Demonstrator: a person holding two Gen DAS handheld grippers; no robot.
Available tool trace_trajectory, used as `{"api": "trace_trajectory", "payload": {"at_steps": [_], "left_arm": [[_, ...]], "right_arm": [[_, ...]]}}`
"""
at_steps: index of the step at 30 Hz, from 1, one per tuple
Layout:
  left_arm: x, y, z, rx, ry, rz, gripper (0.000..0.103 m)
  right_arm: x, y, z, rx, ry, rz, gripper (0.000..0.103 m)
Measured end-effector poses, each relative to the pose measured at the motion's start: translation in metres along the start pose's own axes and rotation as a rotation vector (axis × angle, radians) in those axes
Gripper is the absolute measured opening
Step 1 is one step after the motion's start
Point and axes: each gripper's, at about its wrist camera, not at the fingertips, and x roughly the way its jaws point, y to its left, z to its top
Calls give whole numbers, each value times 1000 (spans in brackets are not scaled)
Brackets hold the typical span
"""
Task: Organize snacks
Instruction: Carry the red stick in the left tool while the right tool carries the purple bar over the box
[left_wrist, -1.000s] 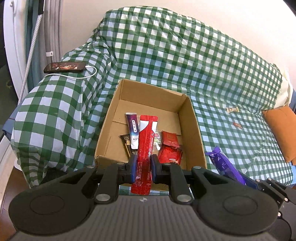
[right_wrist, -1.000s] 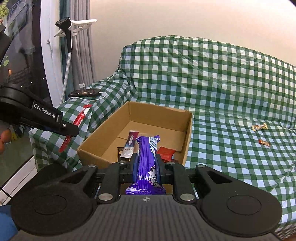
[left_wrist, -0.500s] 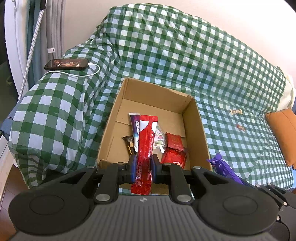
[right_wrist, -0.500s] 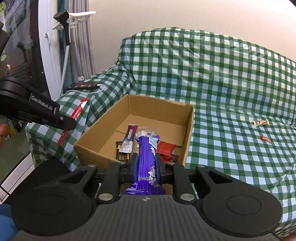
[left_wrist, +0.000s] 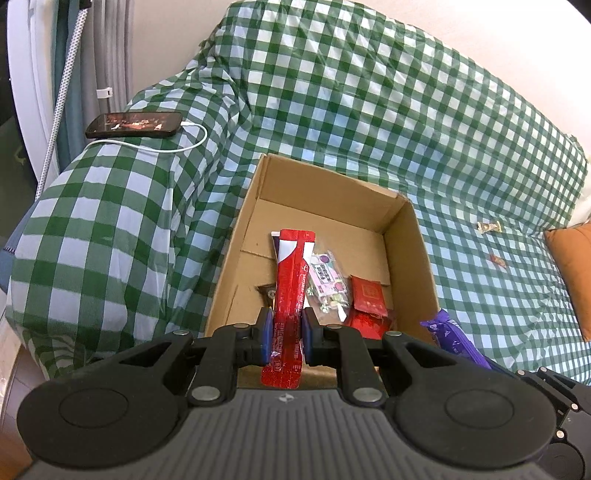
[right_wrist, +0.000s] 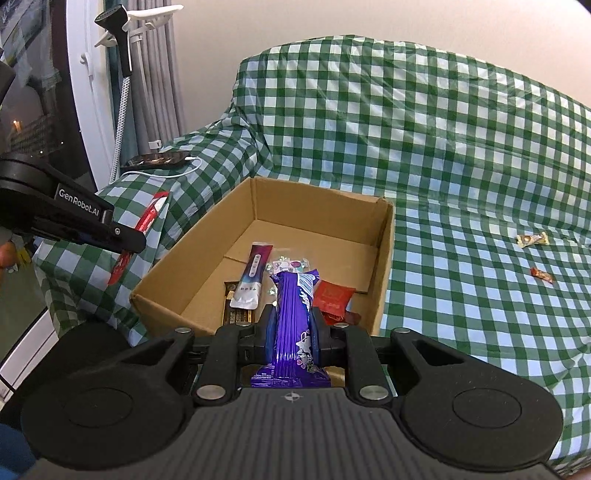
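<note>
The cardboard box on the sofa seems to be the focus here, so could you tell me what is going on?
A person is sorting snacks into the box with two handheld grippers. The left gripper is shut on a red packet, and the right gripper is shut on a purple bar, both at the box's near edge. Several snacks already lie inside, and two small candies remain on the sofa.

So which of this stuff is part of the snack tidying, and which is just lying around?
Part of the job:
cardboard box
red snack stick in the left hand-held gripper
purple snack bar in the right hand-held gripper
two loose candies

Lying about:
phone
charging cable
orange cushion
</note>
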Motion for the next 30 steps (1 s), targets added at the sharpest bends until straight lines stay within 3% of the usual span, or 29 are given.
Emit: {"api": "trace_trajectory", "payload": {"at_steps": [30], "left_arm": [[120,-11,45,79,113,30,18]], "right_arm": [[124,-31,45,12,74,17,20]]}}
